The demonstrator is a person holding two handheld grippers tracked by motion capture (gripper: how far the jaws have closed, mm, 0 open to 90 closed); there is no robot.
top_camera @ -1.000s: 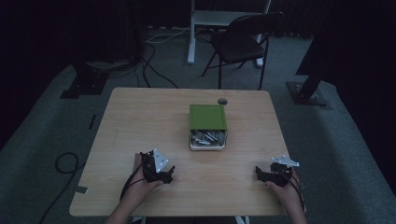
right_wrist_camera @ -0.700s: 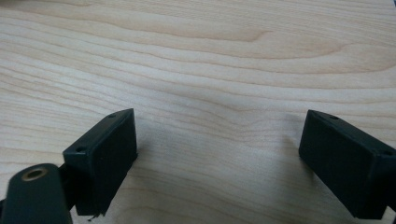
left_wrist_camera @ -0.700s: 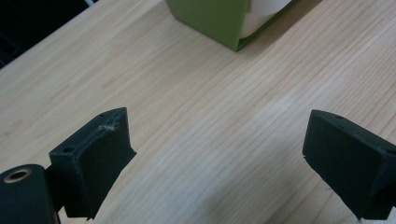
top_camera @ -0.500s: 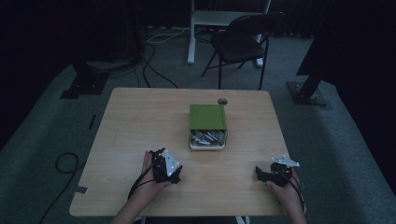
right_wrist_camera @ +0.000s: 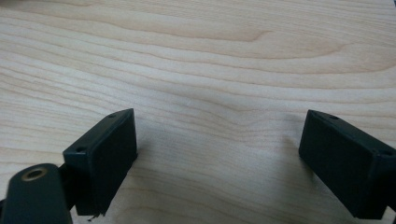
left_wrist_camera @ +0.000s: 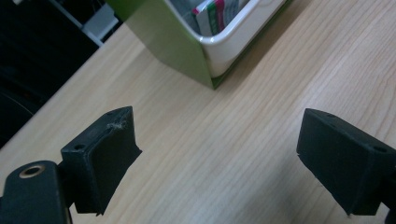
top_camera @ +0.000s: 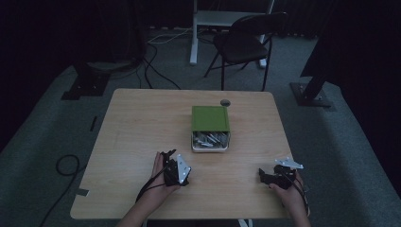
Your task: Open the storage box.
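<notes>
A green box [top_camera: 210, 118] with a white inner tray [top_camera: 211, 147] of small packets stands mid-table. In the left gripper view its green side [left_wrist_camera: 161, 37] and white tray corner [left_wrist_camera: 238, 35] sit just ahead. My left gripper [top_camera: 174, 169] hovers low over the wood a short way in front and left of the box, jaws wide apart and empty; its midpoint [left_wrist_camera: 217, 156] is over bare wood. My right gripper [top_camera: 265, 176] rests near the front right corner, open and empty, over plain wood grain [right_wrist_camera: 219, 154].
A small dark round object [top_camera: 225, 102] lies behind the box near the table's [top_camera: 142, 123] far edge. A folding chair [top_camera: 246, 45] and a white stand [top_camera: 208, 19] are beyond the table. Cables [top_camera: 66, 165] trail on the grey floor at left.
My left gripper has moved right and forward, toward the green box, and turned on its side. The right gripper has stayed where it was.
</notes>
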